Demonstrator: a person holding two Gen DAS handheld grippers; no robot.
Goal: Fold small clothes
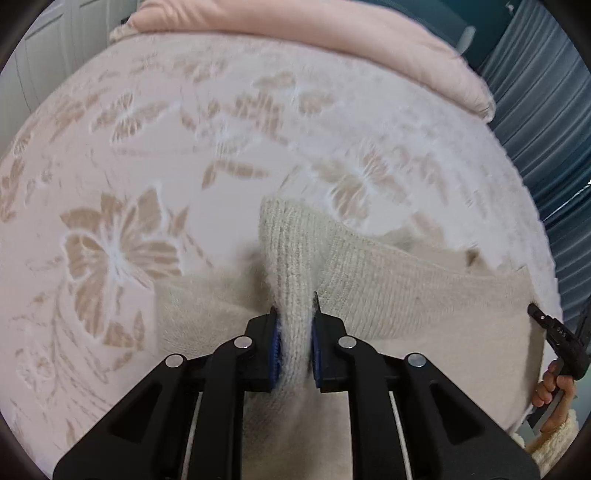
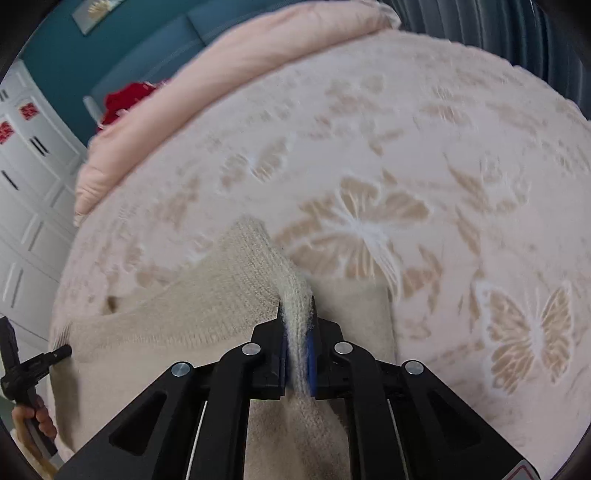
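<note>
A cream knitted sweater point(image 1: 388, 288) lies on a bed with a pink blanket patterned with tan butterflies point(image 1: 155, 155). My left gripper point(image 1: 295, 317) is shut on a raised fold of the knit, pinched between its blue pads. In the right wrist view the same sweater point(image 2: 177, 314) spreads to the left, and my right gripper point(image 2: 297, 314) is shut on another bunched ridge of the fabric. Each gripper shows at the edge of the other's view, held by a hand point(image 1: 554, 387). The sweater's near part is hidden under the gripper bodies.
A folded pink duvet point(image 1: 332, 33) lies along the far side of the bed. Blue curtains point(image 1: 535, 110) hang at the right in the left wrist view. White cabinet doors point(image 2: 33, 192) and a red item point(image 2: 125, 98) are at the left in the right wrist view.
</note>
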